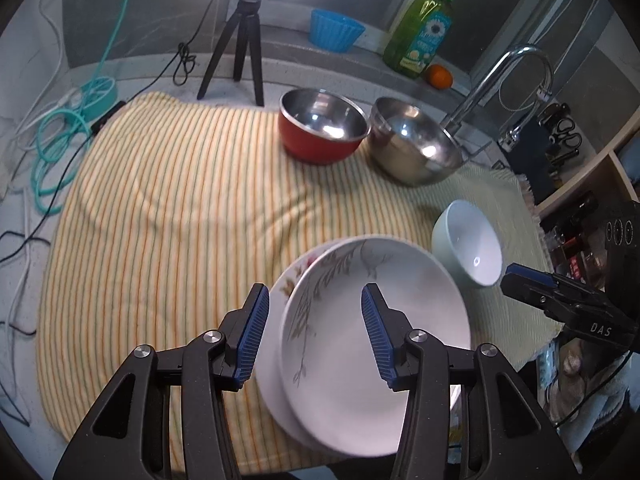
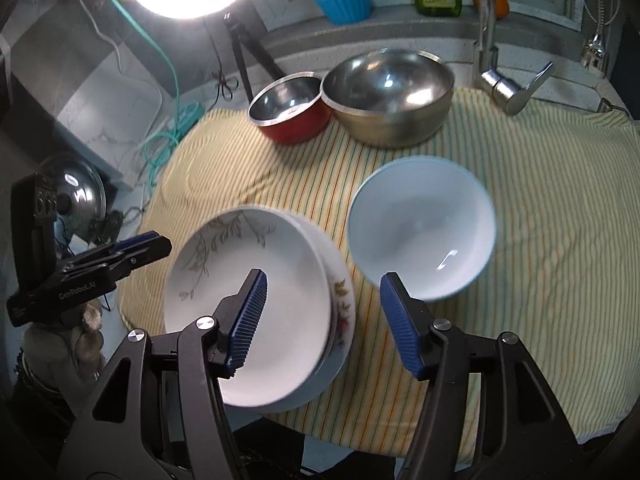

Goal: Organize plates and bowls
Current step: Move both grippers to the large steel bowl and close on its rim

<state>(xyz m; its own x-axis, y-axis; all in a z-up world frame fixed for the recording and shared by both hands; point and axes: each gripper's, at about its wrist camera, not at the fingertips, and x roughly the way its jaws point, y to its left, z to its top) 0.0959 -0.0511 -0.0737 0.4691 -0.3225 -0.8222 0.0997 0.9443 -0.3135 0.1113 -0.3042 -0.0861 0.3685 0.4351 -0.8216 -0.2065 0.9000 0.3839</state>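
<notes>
On the surface, a striped cloth (image 1: pixel 168 216) carries everything. Toward its near edge sits a stack of two plates: the leaf-patterned top plate (image 1: pixel 372 312) lies offset on a flower-printed lower plate (image 2: pixel 344 304). The left tongs (image 1: pixel 312 332) hang over the stack's left side, parted, their pads touching nothing. Behind stand a red bowl (image 1: pixel 320 126) and, touching it, a steel bowl (image 1: pixel 416 140). Just right of the plates sits a white bowl (image 2: pixel 420 232). The right tongs (image 2: pixel 324 320) hover between stack and white bowl, spread wide and empty.
</notes>
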